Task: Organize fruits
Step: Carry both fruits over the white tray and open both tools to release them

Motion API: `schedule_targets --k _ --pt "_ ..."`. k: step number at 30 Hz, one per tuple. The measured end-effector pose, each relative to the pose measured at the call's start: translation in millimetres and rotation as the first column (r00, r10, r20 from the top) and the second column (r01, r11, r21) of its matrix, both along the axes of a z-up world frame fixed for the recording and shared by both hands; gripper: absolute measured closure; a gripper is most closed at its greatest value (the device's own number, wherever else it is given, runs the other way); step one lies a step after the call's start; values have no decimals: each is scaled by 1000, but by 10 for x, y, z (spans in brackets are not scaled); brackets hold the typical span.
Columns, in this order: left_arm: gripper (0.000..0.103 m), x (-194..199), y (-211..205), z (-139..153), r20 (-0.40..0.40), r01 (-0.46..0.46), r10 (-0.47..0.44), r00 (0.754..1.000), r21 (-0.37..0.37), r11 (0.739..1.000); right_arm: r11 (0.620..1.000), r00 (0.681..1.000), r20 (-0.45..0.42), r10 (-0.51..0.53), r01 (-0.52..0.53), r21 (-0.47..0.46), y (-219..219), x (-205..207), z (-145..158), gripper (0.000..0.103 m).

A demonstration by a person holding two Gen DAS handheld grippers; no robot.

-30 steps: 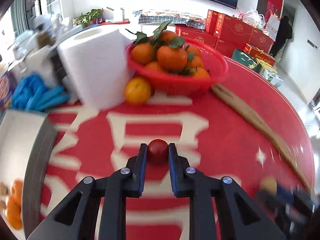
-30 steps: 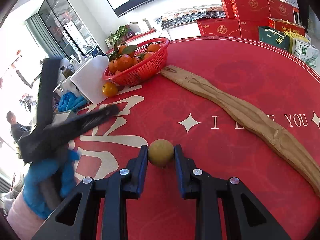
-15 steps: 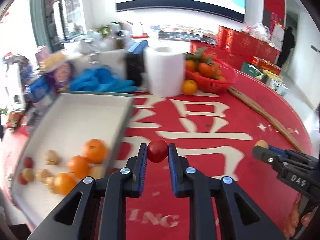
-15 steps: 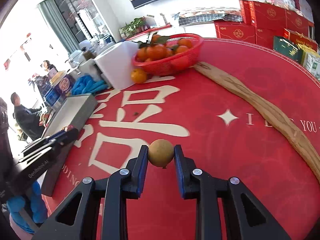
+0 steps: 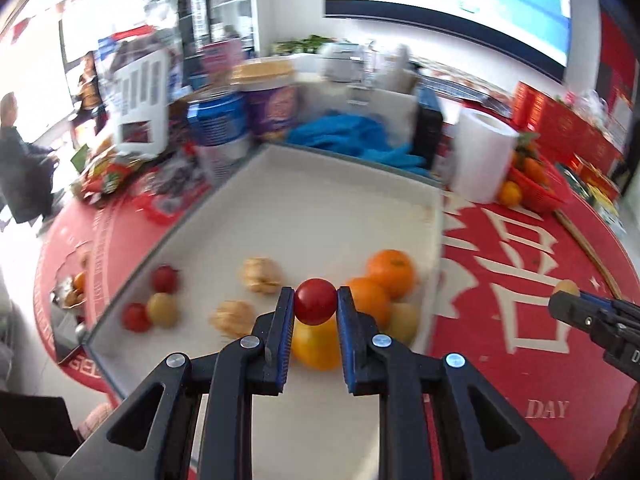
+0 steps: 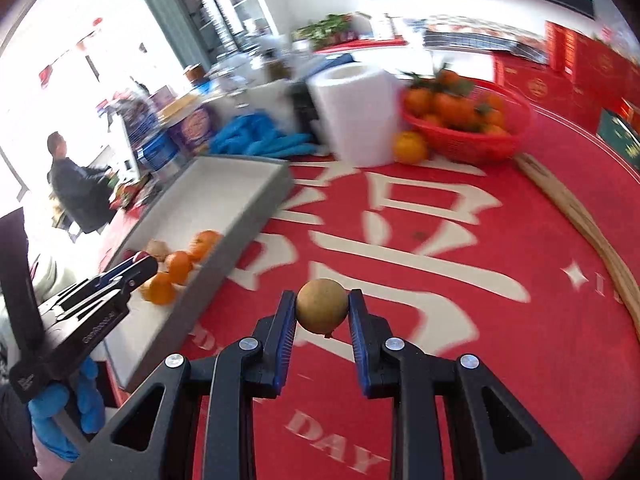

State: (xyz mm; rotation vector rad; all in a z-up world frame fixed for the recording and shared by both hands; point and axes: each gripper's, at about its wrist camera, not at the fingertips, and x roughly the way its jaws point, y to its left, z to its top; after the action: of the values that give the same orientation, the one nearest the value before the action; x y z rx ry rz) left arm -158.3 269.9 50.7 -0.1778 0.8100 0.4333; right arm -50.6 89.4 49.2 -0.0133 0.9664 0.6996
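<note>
My left gripper (image 5: 315, 304) is shut on a small red fruit (image 5: 315, 301) and holds it above the white tray (image 5: 320, 208), over the oranges (image 5: 390, 268) at the tray's near right. Several small red, tan and brown fruits (image 5: 162, 309) lie in the tray. My right gripper (image 6: 322, 312) is shut on a round tan-brown fruit (image 6: 322, 311) above the red tablecloth, right of the tray (image 6: 224, 196). The left gripper also shows in the right wrist view (image 6: 136, 270), over the tray's fruits.
A red basket of oranges (image 6: 468, 132) stands at the back with a loose orange (image 6: 409, 147) and a paper roll (image 6: 354, 114) beside it. Blue gloves (image 5: 356, 136), tubs and packets crowd behind the tray. A long wooden piece (image 6: 580, 224) lies at right.
My left gripper has swung left from the table's middle to above the tray, still holding the red fruit. My right gripper has turned left toward the tray with its tan fruit.
</note>
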Motion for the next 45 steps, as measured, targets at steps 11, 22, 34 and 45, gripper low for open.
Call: schedule_targets --k 11,22,34,45 --pt "80 -92 379 -176 -10 -90 90 996 -19 996 985 986 11 164 -163 -55 984 -118 28 76" --pt "80 -59 452 -177 0 -93 93 996 -39 995 972 980 11 200 -197 -130 1382 -50 -74 76" --pt "79 45 541 -245 12 -117 117 993 -39 992 966 977 70 202 -187 -181 1552 21 -109 76" --pt "79 81 525 -319 -21 -134 133 991 -62 989 958 973 104 207 -180 -224 1754 157 -94 76"
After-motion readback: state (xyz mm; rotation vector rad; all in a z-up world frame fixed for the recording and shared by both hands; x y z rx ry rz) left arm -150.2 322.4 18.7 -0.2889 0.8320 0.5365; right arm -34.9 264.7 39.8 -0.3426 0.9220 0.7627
